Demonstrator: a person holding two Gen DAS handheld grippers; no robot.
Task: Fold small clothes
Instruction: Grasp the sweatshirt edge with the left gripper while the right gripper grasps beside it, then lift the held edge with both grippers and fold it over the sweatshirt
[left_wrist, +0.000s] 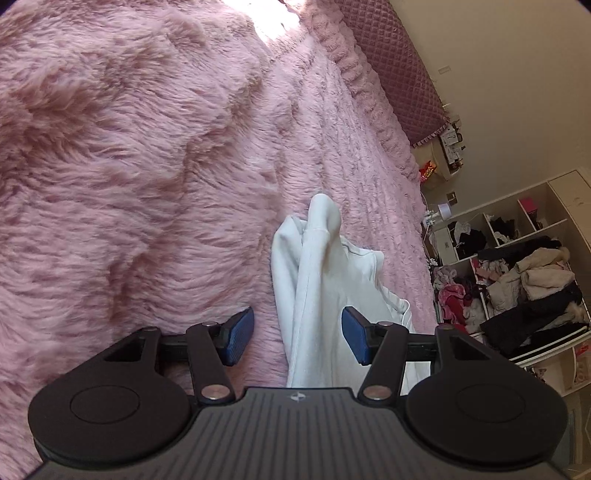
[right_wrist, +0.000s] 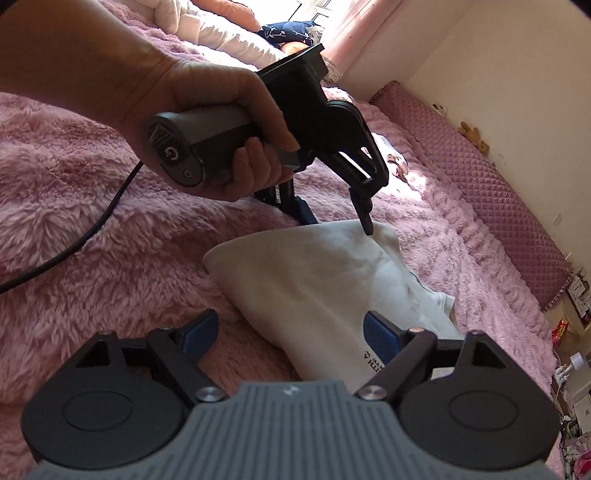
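White garment (right_wrist: 314, 280) lying on a shaggy pink blanket (right_wrist: 92, 229).
Soft, matte cloth, folded into a rough wedge with printed lettering near one edge. Left gripper (left_wrist: 297, 339) has blue ribbed pads spread apart, cloth between them unpinched; right gripper (right_wrist: 291, 338) likewise gapes over the fabric.

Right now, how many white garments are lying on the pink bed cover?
1. The white garment lies on the pink bed cover, between the right gripper and the left gripper. Others may be hidden.
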